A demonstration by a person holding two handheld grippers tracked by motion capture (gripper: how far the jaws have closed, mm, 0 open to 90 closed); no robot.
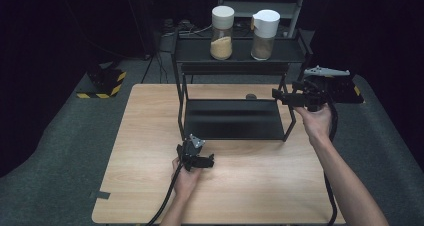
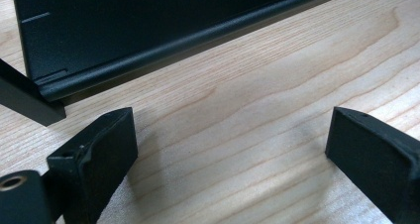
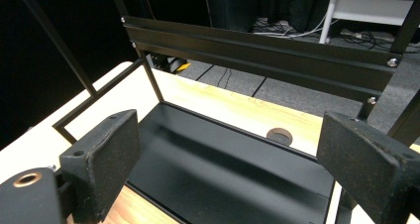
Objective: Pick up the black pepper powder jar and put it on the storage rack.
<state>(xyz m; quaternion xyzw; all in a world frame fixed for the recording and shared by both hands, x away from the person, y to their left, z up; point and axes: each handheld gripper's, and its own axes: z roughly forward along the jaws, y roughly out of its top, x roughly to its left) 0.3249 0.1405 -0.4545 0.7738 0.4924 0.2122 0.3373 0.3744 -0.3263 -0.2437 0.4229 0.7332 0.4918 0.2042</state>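
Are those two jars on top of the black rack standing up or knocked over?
Both upright. The left jar and the right jar stand on the rack's top shelf, white lids on top, powder settled at the bottom.

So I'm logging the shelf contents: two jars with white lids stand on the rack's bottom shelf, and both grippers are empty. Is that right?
Not quite. The two jars stand on the rack's top shelf, as the high view shows; the bottom shelf carries nothing. The rest holds: left gripper and right gripper are open and empty.
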